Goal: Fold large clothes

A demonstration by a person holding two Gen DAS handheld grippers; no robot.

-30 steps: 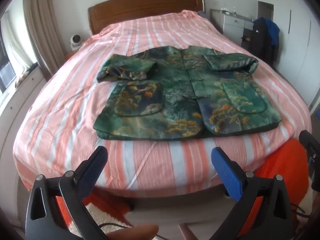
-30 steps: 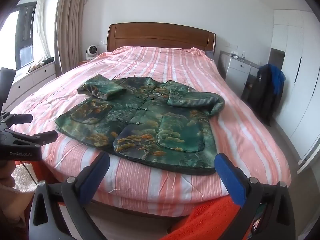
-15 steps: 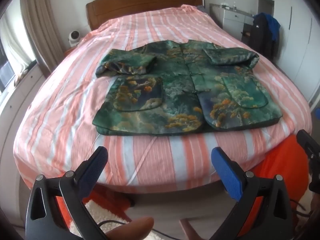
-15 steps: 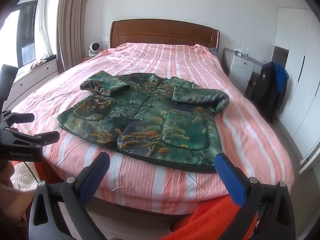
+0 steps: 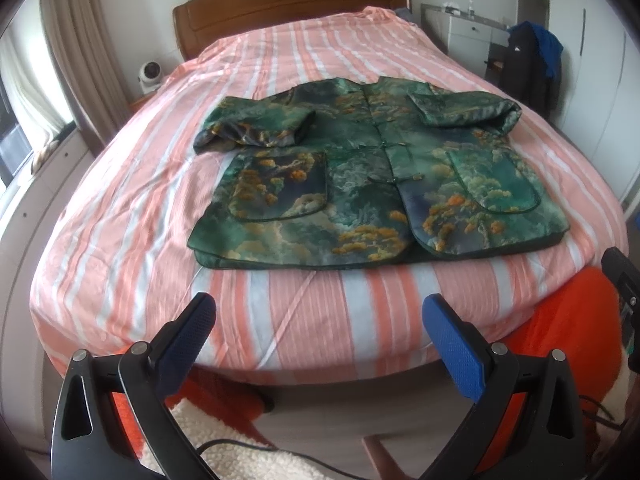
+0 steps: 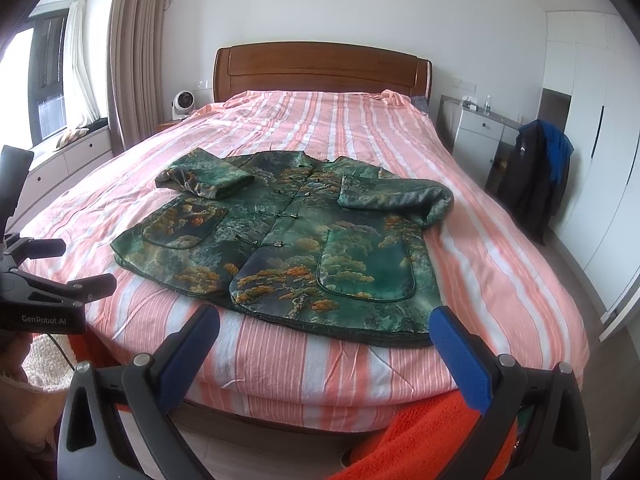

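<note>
Green brocade, printed with orange trees and pale clouds, made up the jacket (image 5: 372,184) that lay face up on the striped pink and white bedspread (image 5: 120,208) near the foot of the bed. Its front was fastened down the middle with small knot buttons, and both sleeves were folded in across the chest, the ends lying on the body of the garment just above two large patch pockets. The hem ran close to the foot edge of the mattress without hanging over it.

The left gripper (image 5: 318,320) hung in the air short of the bed's foot edge, its two blue-padded fingers (image 5: 452,344) spread wide with nothing between them. The right gripper (image 6: 324,330) was likewise held off the bed, its jaws wide apart and empty, its blue pads (image 6: 460,356) framing the jacket's near hem from the right wrist view. Neither claw touched the cloth. In the right wrist view the left gripper's black body showed at the left border, with a pale fleecy sleeve (image 6: 28,364) below it.

A dark wooden headboard (image 6: 320,68) stood against the white wall behind the bed. A small white fan (image 6: 184,102) sat beside the headboard near brown curtains (image 6: 136,60), and a dark coat with a blue one (image 6: 536,168) hung beside a white cabinet (image 6: 476,136) on the far side. Orange fleece fabric (image 5: 572,328) filled the lower corner near the camera
</note>
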